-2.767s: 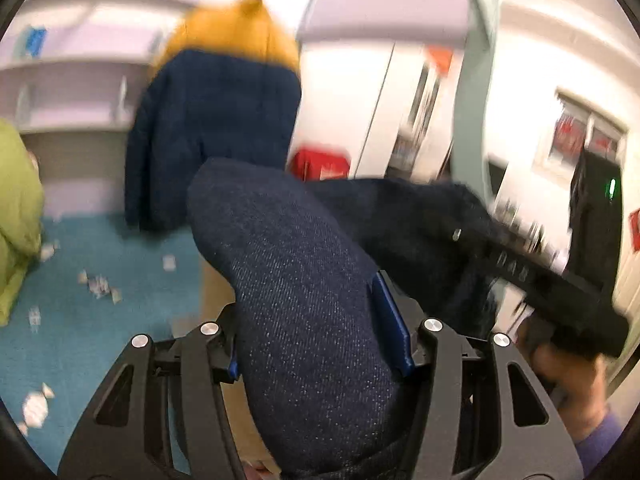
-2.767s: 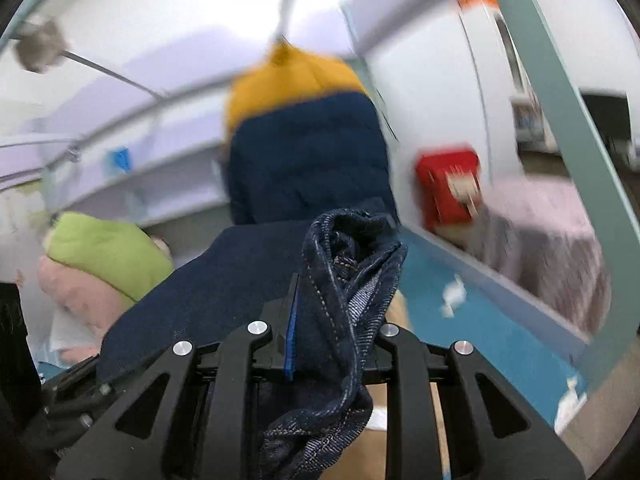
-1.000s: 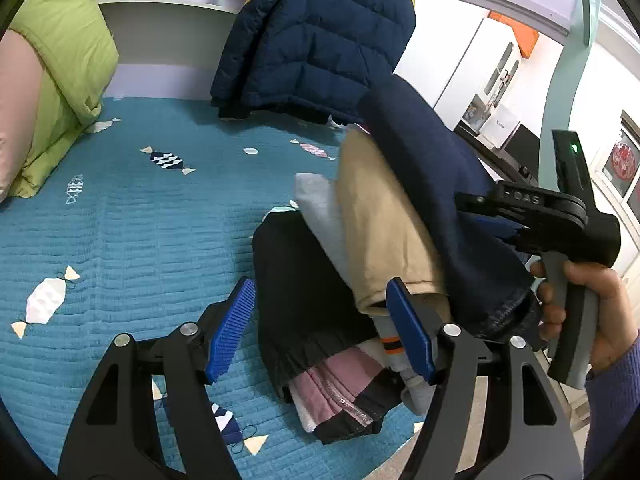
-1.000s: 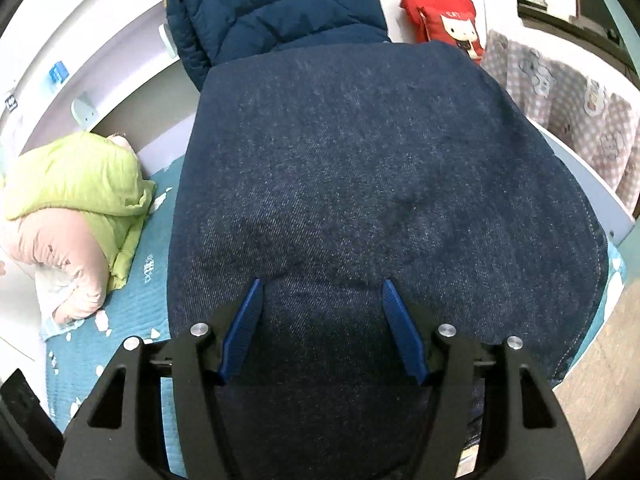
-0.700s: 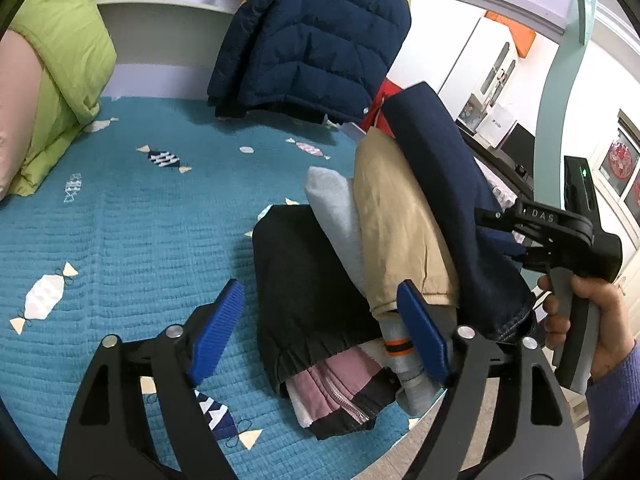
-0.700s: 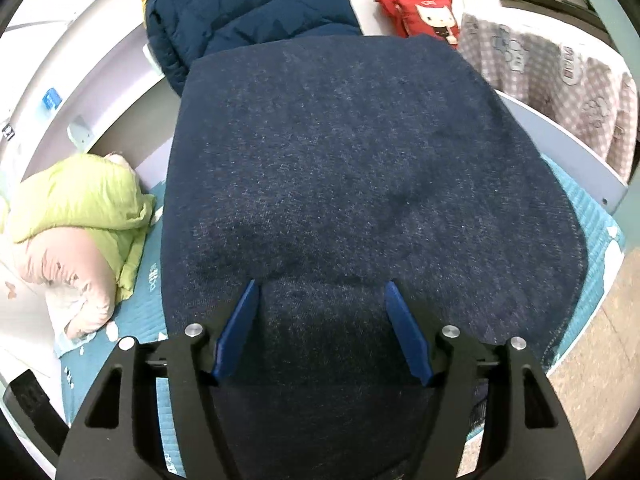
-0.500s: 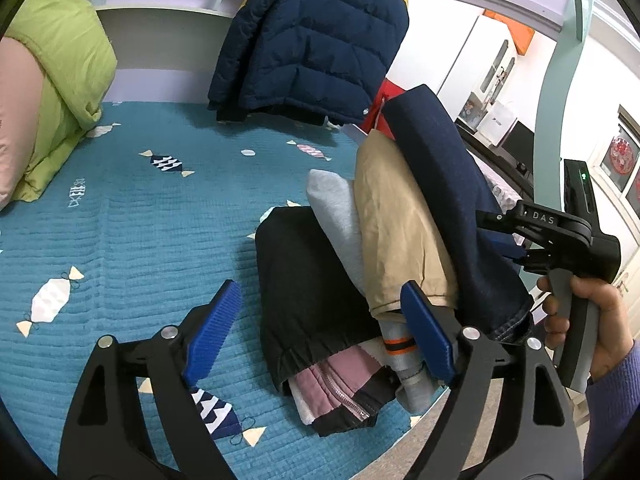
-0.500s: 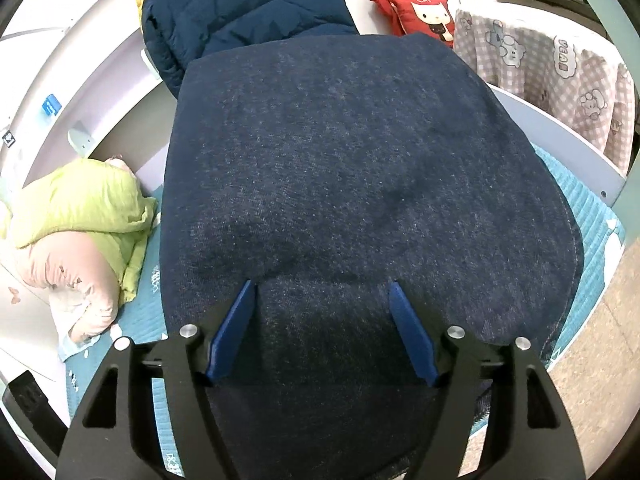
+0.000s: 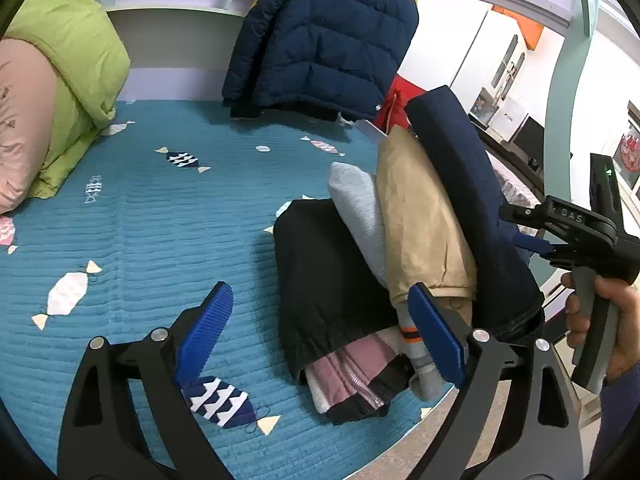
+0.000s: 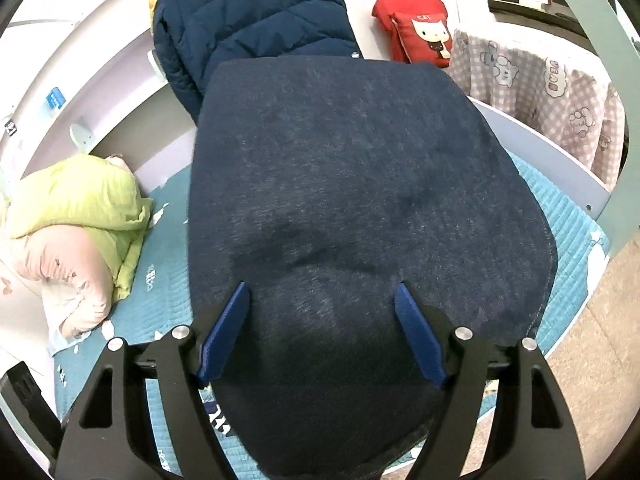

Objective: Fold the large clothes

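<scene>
Your left gripper [image 9: 320, 332] is spread wide and holds nothing; its right pad sits in front of the clothes stack, just at the tan garment [image 9: 424, 224]. The folded dark denim [image 9: 472, 208] lies on top of that stack, which leans at about 1 o'clock from your left tongs, with grey [image 9: 360, 208], black [image 9: 320, 276] and pink [image 9: 352, 368] pieces beneath. Your right gripper [image 10: 322, 334] is also spread wide, with the denim [image 10: 360, 200] filling the view between and beyond its pads; whether the pads touch the cloth cannot be told.

The stack sits at the near right edge of the teal bedspread [image 9: 160, 220], with floor showing just past it at 5 o'clock. Open bedspread runs from 9 to 12 o'clock of the left tongs, up to the green quilt [image 9: 80, 60] at 10 and the hanging navy puffer jacket [image 9: 320, 40] at 12.

In the right view the denim hides the rest of the stack.
</scene>
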A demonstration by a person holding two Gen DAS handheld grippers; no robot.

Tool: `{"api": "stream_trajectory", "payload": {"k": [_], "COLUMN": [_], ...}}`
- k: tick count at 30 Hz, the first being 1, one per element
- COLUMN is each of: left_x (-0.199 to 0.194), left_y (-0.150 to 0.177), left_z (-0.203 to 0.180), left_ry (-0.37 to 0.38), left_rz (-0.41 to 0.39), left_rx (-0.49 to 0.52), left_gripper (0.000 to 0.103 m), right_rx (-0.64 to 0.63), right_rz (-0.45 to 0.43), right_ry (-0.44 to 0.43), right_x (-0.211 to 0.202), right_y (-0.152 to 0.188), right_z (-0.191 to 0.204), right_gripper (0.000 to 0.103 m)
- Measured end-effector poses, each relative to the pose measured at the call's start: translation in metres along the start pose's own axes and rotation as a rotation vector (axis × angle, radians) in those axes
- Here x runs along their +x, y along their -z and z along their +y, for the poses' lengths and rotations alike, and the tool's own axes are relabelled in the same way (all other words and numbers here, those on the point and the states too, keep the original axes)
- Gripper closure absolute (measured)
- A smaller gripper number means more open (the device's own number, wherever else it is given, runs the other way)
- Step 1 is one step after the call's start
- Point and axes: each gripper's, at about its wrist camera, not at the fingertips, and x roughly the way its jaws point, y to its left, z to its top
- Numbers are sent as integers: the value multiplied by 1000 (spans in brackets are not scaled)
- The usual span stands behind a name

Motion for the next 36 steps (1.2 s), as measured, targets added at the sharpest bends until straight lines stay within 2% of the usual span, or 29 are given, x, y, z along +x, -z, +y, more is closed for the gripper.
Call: {"api": "stream_trajectory", "payload": {"k": [3,9,11,13,15,16,17,18,19,25,30,36], "left_x": [-5,-12,-13,-14,-11,-8,-6,-1,2,24,32,27], "left_y": [2,5,6,6,5,4,4,3,2,4,7,7], "left_z": [4,10,11,13,15,16,16,16,16,16,18,19], "left_ry": [-6,-11,-11,-18,-25,-31,-35,-44,-46,-44,-48,-54], "left_rz": [4,10,11,9,5,7,12,21,25,53,75,74], "left_rx": [-6,-5,4,11,7,5,5,7,7,9,-1,1], "left_gripper": [13,13,13,13,12,12,12,12,12,12,12,12], "right_rx": [-9,29,0,12,62,82,95,99,113,199,178,180], "right_rz": [11,102,53,-60,-83,-69,-47,-19,6,73,65,43], "right_ry": [20,-31,-31,-46,-31,-18,-22,-50,-86,-182,-166,-164], "right_x": [1,17,2,-21,-21,-16,-6,6,19,63,72,60], "right_y": [3,6,-1,-19,-34,-39,-42,-43,-43,-52,-52,-49], "right_z": [-1,-7,-2,-3,-12,-15,-18,-20,-22,-27,-19,-21], "right_gripper": [28,26,26,26,27,29,47,61,63,63,63,63]}}
